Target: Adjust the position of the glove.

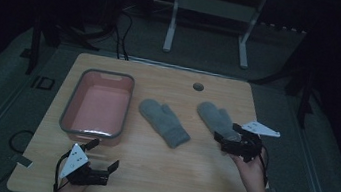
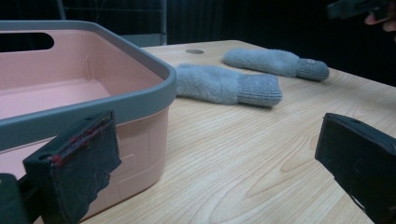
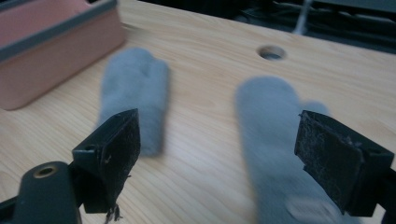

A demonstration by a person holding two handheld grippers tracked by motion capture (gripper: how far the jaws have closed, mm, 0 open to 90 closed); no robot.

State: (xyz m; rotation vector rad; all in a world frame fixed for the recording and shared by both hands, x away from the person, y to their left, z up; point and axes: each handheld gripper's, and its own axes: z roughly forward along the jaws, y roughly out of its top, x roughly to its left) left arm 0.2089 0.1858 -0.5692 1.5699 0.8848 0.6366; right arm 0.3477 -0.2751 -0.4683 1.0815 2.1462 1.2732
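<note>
Mitten under the right gripper lies flat on the table, cuff toward the jaws, which stand wide apart over it and hold nothing. The other mitten lies near it, between it and the pink bin. The bin looks empty, so, as I judge it, nothing is packed yet; both mittens remain. The left gripper waits wide open beside the bin's near corner.

My right gripper hangs with jaws spread over the nearer grey mitten. I see a 2nd mitten beside the pink tub.
</note>
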